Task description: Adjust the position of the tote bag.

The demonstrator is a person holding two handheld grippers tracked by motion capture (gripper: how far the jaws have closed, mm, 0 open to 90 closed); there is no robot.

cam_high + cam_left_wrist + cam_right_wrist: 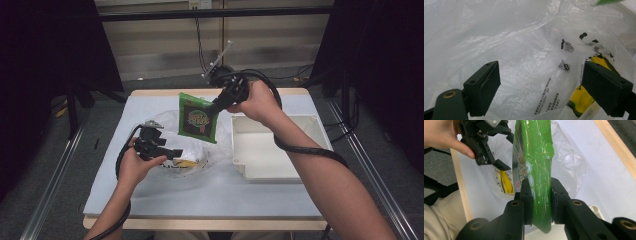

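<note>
My right gripper (214, 106) clamps the green snack pack (198, 117), lifted clear of the plastic bag (200, 160); my left gripper (540, 87) stands wide inside the bag; tray (270, 150) placement remains

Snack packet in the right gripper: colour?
Green, with a dark printed front panel; the snack packet shows best in the high view.

Green packet (536, 170): glossy film. Bag (519, 62): thin crinkled clear plastic. Tray (270, 150): matt white plastic.
</note>
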